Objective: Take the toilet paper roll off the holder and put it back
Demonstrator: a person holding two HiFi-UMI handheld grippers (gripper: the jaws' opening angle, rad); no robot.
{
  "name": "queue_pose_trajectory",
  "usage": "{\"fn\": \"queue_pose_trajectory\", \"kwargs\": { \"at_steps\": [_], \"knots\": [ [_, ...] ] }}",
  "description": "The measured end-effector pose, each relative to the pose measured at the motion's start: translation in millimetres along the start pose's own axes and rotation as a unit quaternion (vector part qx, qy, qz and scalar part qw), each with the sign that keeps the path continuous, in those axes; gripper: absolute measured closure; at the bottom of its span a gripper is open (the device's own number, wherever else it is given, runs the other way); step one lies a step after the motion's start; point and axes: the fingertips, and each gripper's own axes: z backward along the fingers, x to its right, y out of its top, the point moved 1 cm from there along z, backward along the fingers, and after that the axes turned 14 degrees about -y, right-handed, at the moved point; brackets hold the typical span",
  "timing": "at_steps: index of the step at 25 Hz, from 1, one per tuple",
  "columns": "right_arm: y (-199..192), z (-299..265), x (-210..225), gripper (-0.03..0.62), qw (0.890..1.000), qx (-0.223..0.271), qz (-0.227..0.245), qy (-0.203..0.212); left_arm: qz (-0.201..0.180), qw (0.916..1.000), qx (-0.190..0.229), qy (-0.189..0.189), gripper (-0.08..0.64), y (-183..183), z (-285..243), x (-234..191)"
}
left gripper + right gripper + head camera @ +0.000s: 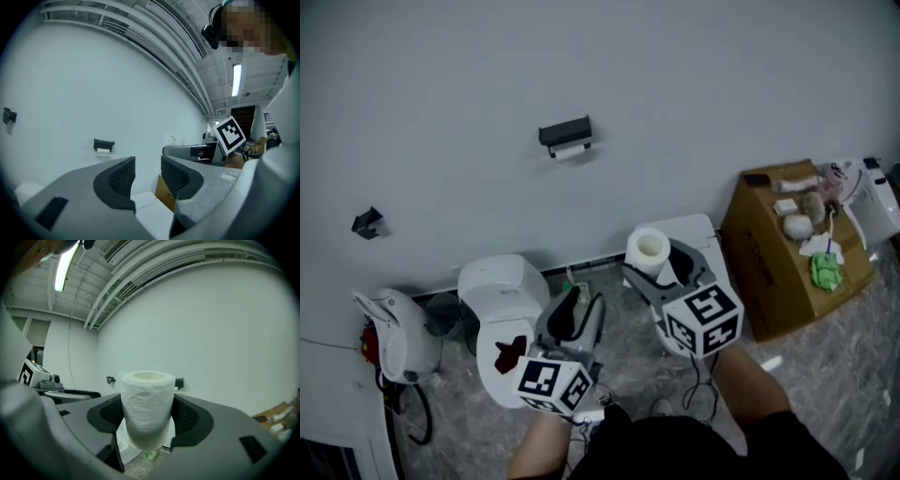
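Left tool (147,174) agape, right tool (148,411) clamped.

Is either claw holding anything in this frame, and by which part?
The right claw holds the toilet paper roll upright, its jaws pressing opposite sides of the roll's paper body. The left claw holds nothing; its jaws stand apart.
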Motion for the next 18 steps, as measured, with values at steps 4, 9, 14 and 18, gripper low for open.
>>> {"fn": "queue_pose_trajectory", "kwargs": {
  "at_steps": [4,9,14,18],
  "knots": [
    [-9.9,21.6,16.1,0.296,1.000,-0.005,-0.007,0.009,0.006,0.9999,-0.008,0.006,0.400,-11.3,-8.7,28.9],
    [-21.0,35.4,19.7,0.296,1.000,-0.012,-0.008,0.017,0.014,0.9997,-0.012,0.014,0.401,-20.1,-9.0,43.3],
    [-23.0,41.2,9.1,0.296,1.000,-0.012,-0.005,0.022,0.020,0.9996,-0.006,0.019,0.400,-22.2,2.1,43.8],
    [-21.1,43.8,-6.2,0.296,1.000,-0.009,-0.004,0.026,0.019,0.9996,-0.001,0.023,0.400,-18.9,17.0,41.3]
  ]
}}
